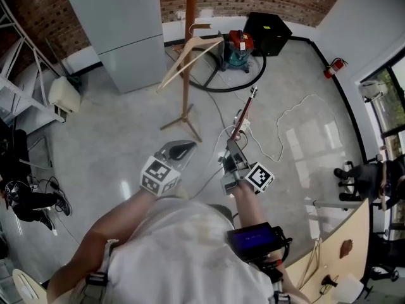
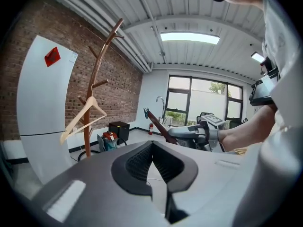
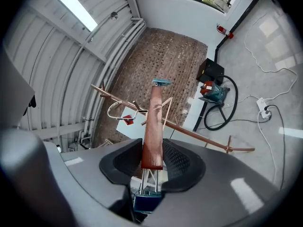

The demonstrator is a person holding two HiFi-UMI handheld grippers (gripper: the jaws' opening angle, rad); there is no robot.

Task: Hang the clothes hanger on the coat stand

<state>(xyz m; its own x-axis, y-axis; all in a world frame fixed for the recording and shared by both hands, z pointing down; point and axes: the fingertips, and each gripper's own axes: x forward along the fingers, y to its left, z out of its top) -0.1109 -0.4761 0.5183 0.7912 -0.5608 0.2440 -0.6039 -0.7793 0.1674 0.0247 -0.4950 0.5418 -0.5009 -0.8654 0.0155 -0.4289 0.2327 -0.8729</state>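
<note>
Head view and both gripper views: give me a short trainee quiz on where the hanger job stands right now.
1. True or false: a light wooden hanger already hangs on the coat stand.
2. What do the right tongs hold?
A) a dark red-brown clip hanger
B) a power cable
C) nothing
3. Fill the gap: the left tongs are ____, with nothing between them.

Key: 1 true; 2 A; 3 open.
</note>
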